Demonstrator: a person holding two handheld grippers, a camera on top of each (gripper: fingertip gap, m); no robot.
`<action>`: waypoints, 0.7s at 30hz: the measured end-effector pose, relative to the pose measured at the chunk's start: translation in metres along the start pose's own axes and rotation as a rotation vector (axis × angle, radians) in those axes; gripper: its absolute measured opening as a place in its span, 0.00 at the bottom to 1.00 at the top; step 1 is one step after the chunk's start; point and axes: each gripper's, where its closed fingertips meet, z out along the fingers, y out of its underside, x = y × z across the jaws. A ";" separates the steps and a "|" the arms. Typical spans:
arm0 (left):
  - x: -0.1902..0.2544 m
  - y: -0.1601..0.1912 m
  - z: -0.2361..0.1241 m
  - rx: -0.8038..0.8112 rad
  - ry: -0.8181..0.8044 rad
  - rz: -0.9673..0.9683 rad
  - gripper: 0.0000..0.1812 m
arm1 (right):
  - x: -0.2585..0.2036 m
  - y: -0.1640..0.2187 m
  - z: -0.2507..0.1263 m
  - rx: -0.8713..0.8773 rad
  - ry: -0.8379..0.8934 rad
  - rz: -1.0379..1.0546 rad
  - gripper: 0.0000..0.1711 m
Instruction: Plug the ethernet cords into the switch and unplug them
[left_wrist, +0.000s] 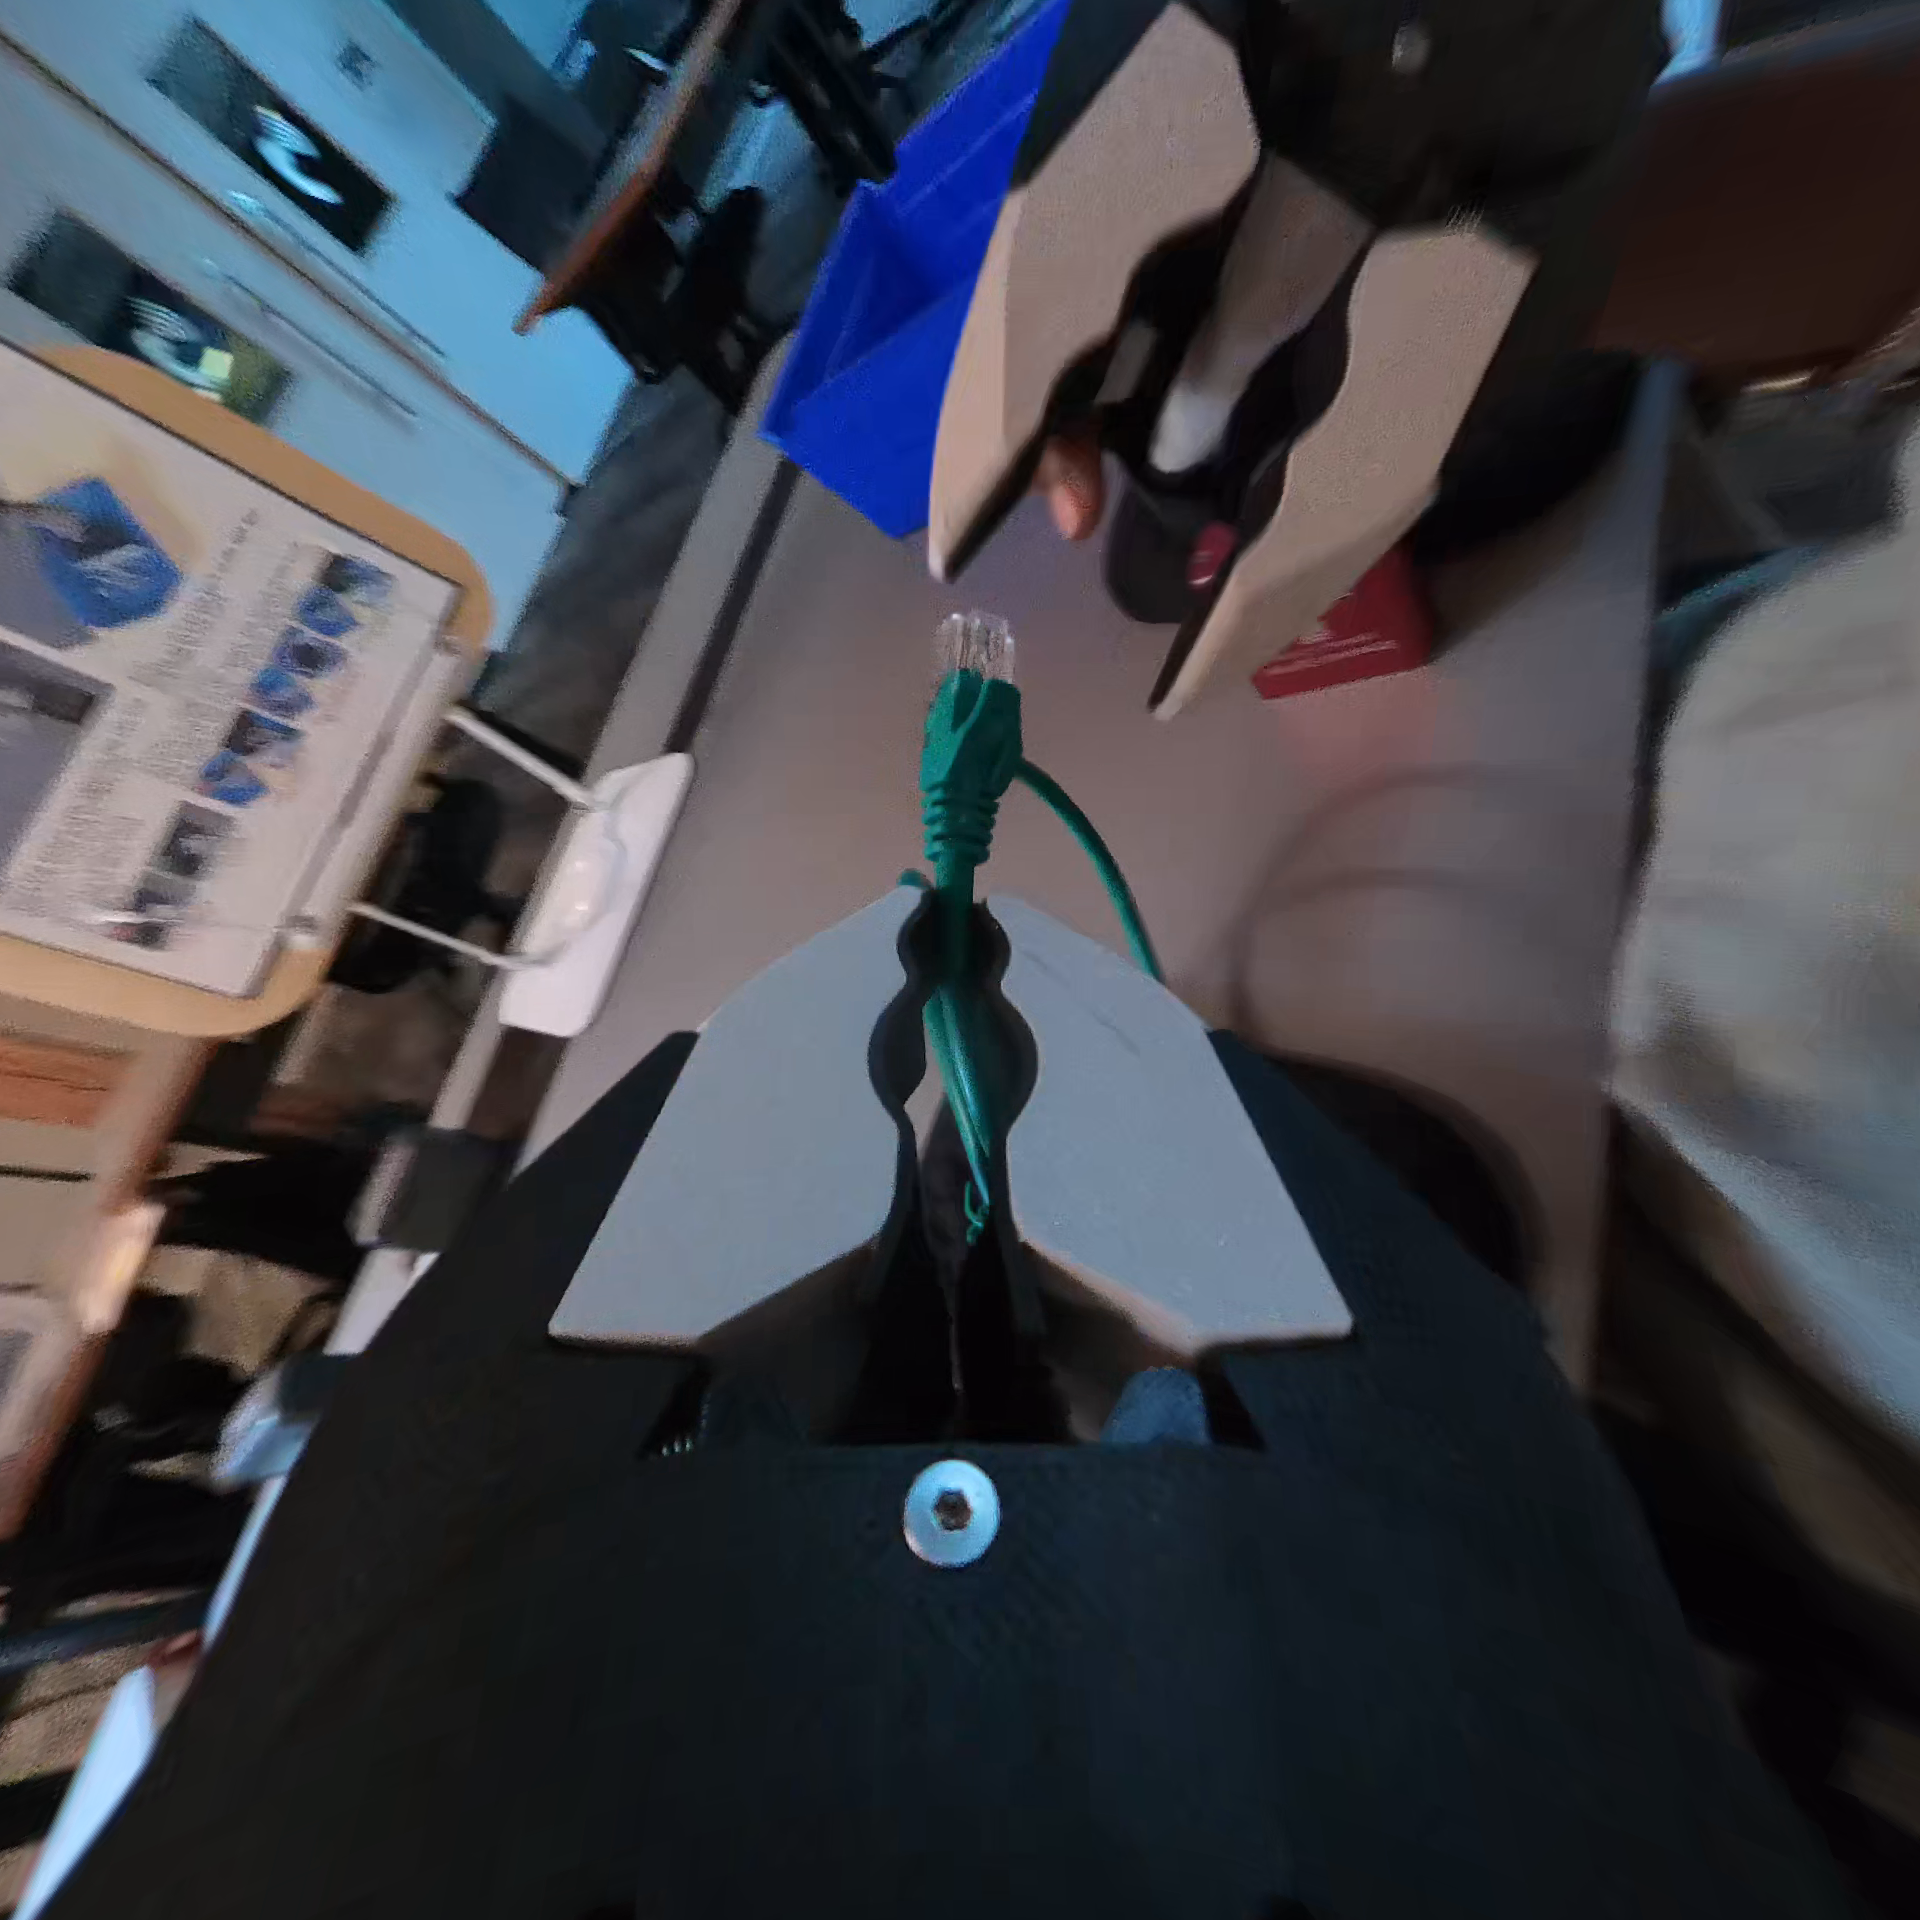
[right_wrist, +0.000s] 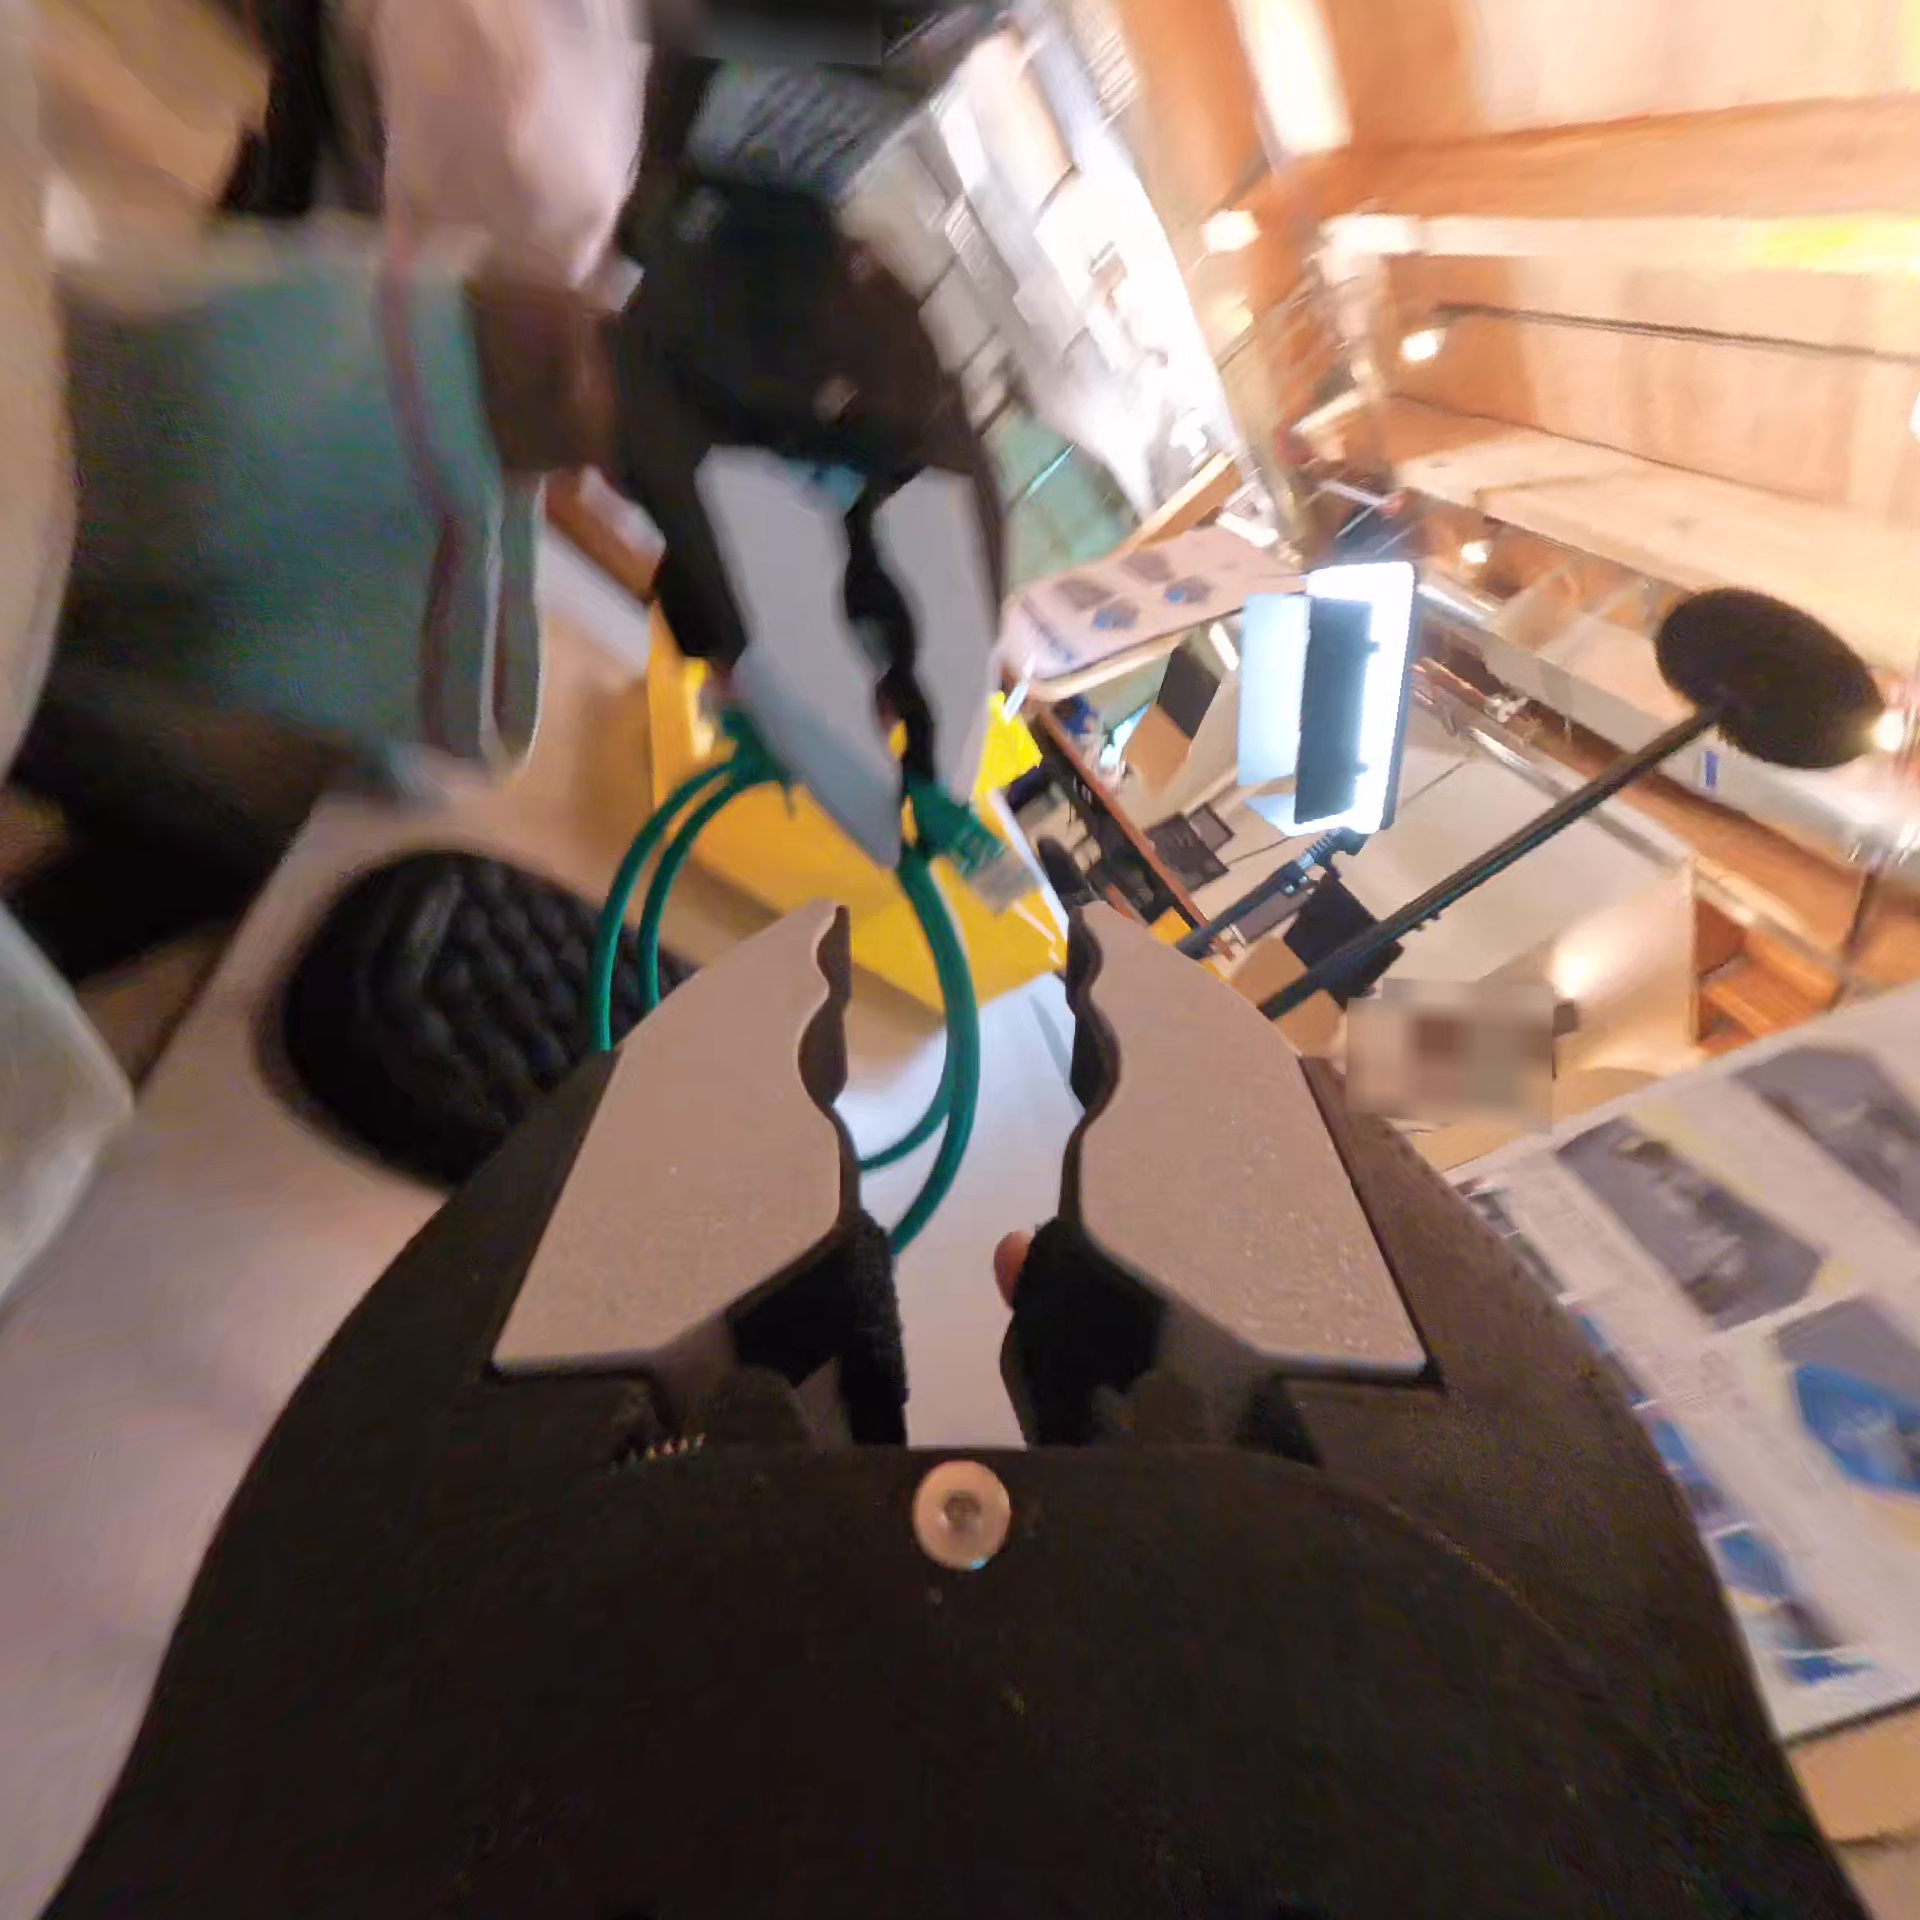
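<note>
Grey table (left_wrist: 852, 727), blue bin (left_wrist: 883, 312), bright light panel (right_wrist: 1340, 696).

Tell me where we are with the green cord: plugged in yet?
Not plugged: the green ethernet cord is held up in the left claw, its clear plug free in the air. The right claw is open and empty, facing it. No switch shows in either view, so all plugging and unplugging looks still to do.
</note>
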 end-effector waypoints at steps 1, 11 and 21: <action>0.007 0.000 -0.006 0.002 0.057 -0.027 0.03 | -0.010 0.001 0.004 -0.041 -0.036 -0.088 0.23; 0.034 -0.003 -0.021 -0.080 0.183 0.026 0.03 | -0.018 -0.034 0.019 0.014 -0.032 -0.303 0.22; -0.015 -0.065 -0.057 0.239 -0.196 0.095 0.25 | 0.009 -0.052 0.015 0.163 0.005 0.138 0.08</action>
